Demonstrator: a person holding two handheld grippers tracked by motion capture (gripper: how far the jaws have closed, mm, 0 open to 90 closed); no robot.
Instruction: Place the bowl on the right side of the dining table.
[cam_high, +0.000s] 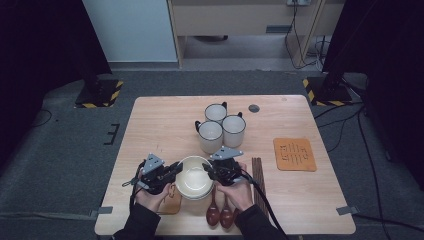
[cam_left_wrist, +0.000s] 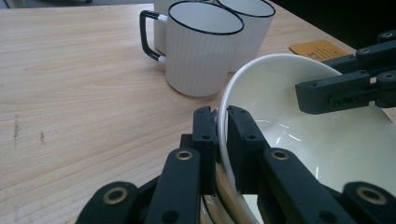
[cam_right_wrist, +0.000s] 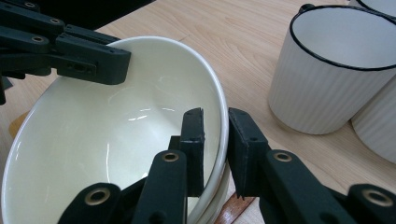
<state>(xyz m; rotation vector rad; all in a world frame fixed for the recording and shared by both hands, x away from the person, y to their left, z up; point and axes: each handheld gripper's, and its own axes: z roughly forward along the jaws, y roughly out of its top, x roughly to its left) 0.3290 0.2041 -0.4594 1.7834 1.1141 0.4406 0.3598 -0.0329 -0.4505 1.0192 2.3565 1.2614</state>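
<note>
1. Table (cam_high: 150, 120): light wood. The bowl (cam_high: 194, 182) sits near the front edge, at the middle; open tabletop lies to its left and behind on the left.
2. Behind the bowl, close by, stand three white mugs (cam_high: 220, 127) with dark rims; in the left gripper view the nearest mug (cam_left_wrist: 203, 46) stands just beyond the bowl rim.
3. Right of the bowl: dark chopsticks (cam_high: 258, 177) lie lengthwise, with an orange mat (cam_high: 294, 154) farther right, well short of the right edge.
4. In front of the bowl: two brown spoons (cam_high: 220, 212) near the front edge, beside the right hand (cam_high: 235, 192).
5. Left gripper (cam_high: 167, 175): jaws closed on the bowl's left rim, one jaw inside and one outside, as the left gripper view (cam_left_wrist: 222, 140) shows.
6. Right gripper (cam_high: 212, 172): jaws pinch the opposite rim in the same way, seen in the right gripper view (cam_right_wrist: 215, 149).
7. Bowl: cream-white, glossy, round, with highlights on the inner wall. A second rim shows just under the gripped one, so it rests in a stack. A brown flat piece shows under the stack.
</note>
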